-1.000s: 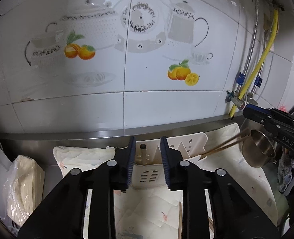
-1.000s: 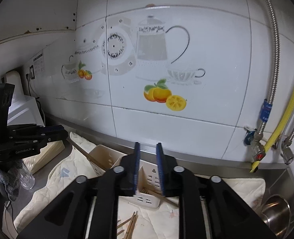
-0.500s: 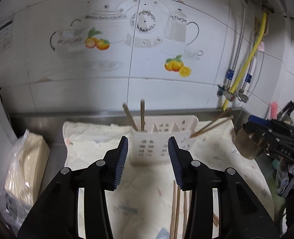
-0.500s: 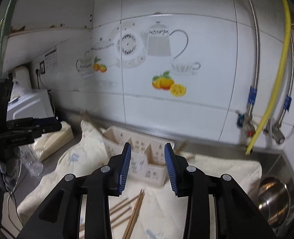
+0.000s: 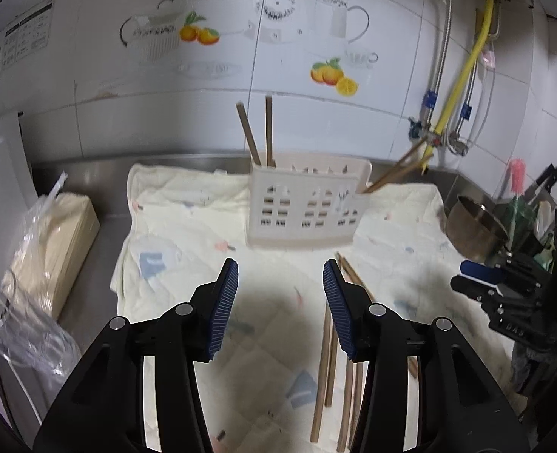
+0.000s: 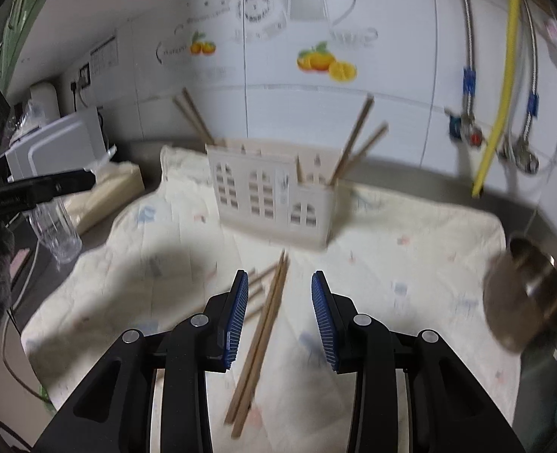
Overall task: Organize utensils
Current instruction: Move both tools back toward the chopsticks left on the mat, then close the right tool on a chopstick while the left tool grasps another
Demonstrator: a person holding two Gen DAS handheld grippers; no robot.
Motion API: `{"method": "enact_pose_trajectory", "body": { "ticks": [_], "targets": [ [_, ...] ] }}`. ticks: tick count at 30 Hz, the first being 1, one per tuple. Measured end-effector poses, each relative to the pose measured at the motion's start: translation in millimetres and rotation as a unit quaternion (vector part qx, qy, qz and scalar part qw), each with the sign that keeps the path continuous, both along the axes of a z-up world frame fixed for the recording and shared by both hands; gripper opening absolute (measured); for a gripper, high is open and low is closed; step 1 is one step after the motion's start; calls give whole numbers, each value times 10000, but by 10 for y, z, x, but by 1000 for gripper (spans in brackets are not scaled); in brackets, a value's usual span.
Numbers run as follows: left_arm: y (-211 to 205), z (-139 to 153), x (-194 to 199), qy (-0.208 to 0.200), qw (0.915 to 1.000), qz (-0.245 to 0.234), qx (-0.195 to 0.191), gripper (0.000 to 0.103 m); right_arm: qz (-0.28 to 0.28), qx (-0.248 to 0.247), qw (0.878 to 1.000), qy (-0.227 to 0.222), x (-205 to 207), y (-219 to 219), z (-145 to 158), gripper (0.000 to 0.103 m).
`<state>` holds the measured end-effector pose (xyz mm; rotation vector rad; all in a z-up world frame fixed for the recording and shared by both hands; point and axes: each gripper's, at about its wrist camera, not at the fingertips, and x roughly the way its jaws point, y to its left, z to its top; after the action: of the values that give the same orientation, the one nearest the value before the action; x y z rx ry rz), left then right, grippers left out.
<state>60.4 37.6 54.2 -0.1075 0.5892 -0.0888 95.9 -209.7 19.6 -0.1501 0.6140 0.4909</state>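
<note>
Both grippers, left [image 5: 280,275] and right [image 6: 280,287], now wide apart, empty, farther back from the caddy [image 5: 304,207].

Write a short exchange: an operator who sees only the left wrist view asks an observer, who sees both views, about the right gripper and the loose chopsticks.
Operator: I only see the right gripper from the side, at the edge of my picture. Is it open?
Observer: Yes. Its own camera shows the jaws apart with nothing between the pads.
Operator: Where is it relative to the loose chopsticks?
Observer: A pair lies side by side on the cloth, in line with the gap between its fingers, with the far ends pointing toward the rack.
</note>
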Motion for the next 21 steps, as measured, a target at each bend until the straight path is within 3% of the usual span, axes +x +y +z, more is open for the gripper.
{"method": "enact_pose_trajectory", "body": {
  "ticks": [10,21],
  "targets": [
    [-78,-244,-138,214,9998,19,-11,47,-80,-126,9979,635,-167,0,-624,26],
    [-36,-401,-164,425,9990,91,-74,47,-69,-41,9929,1189,-117,61,-974,13]
  ]
}}
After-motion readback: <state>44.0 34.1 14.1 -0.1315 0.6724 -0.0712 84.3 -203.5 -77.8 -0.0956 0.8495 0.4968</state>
